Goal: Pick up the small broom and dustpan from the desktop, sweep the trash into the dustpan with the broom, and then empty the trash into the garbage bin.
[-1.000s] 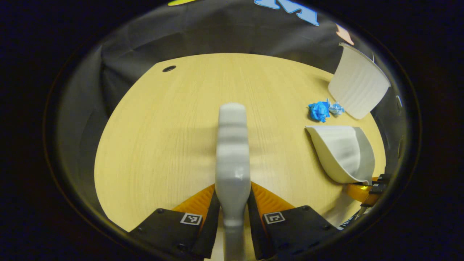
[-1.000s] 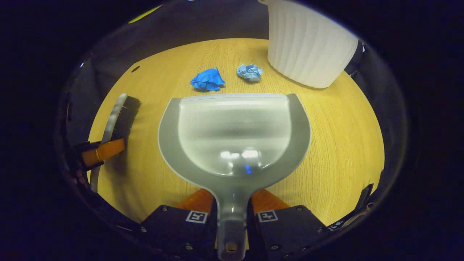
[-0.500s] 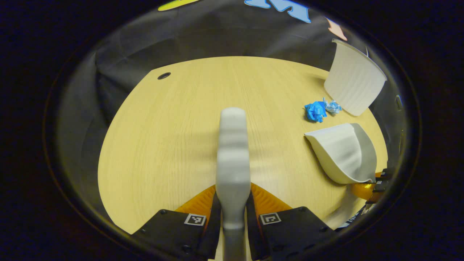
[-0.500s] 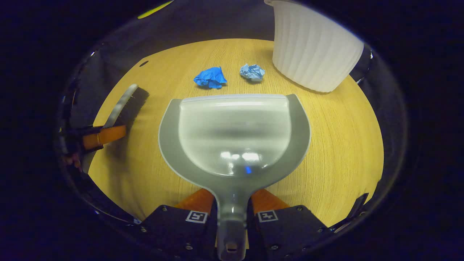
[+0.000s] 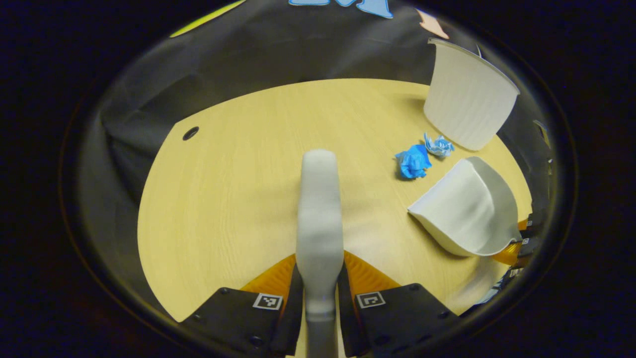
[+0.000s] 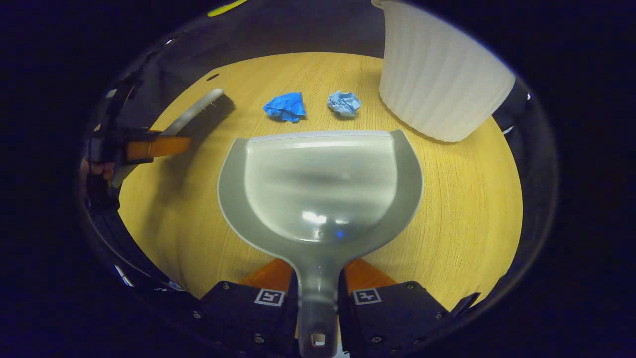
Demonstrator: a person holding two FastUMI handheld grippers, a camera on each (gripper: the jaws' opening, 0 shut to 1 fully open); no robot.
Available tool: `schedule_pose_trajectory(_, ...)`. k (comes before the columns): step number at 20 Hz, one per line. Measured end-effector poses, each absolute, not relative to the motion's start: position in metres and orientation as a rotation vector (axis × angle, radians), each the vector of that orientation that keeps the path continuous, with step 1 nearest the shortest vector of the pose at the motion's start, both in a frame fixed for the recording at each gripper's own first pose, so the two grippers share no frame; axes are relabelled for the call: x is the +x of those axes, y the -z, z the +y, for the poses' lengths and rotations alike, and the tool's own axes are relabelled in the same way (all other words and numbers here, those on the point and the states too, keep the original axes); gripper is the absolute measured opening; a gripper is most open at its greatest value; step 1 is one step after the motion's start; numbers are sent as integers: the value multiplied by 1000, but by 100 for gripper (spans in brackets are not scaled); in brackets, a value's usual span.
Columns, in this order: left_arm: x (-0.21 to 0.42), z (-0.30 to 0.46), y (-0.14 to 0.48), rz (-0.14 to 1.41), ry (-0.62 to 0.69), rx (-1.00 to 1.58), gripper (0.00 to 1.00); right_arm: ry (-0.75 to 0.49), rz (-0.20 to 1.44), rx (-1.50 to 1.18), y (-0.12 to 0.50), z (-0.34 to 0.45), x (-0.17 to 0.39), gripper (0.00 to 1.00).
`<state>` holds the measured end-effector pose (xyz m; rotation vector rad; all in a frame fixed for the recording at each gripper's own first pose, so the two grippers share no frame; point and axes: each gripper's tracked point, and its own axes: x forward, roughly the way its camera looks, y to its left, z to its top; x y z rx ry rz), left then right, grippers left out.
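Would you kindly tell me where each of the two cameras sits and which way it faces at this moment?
Left gripper view: rides on the left gripper, shut on the grey plastic broom, looking over the light wooden desktop.
Right gripper view: rides on the right gripper, shut on the grey plastic dustpan, facing the crumpled blue paper balls; a hand shows far left.
Shared: broom, dustpan, paper balls, white ribbed garbage bin.

Table [image 5: 238, 199]: light wood-grain top with a curved edge.
Hole [image 5: 190, 133]: small, dark, possibly a cable port.
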<state>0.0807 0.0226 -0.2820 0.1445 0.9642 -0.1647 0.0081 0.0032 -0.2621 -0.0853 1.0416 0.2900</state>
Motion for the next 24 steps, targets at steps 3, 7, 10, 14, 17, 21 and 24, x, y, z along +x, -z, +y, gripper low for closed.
schedule_pose_trajectory(3,101,8,284,967,209,183,42,-318,1045,-97,261,-1,11,35)
schedule_pose_trajectory(7,125,-20,286,965,304,223,42,-371,1040,-104,262,-3,17,35)
schedule_pose_trajectory(10,145,-37,287,951,366,268,42,-405,1043,-116,262,-7,21,35)
schedule_pose_trajectory(14,168,-59,292,945,439,329,42,-438,1051,-122,261,-12,24,35)
schedule_pose_trajectory(17,182,-79,296,930,512,394,42,-457,1068,-94,260,-10,24,35)
schedule_pose_trajectory(21,188,-106,298,928,626,467,42,-462,1070,-90,259,-11,25,35)
schedule_pose_trajectory(24,180,-129,300,937,687,482,42,-466,1072,-81,259,-11,26,35)
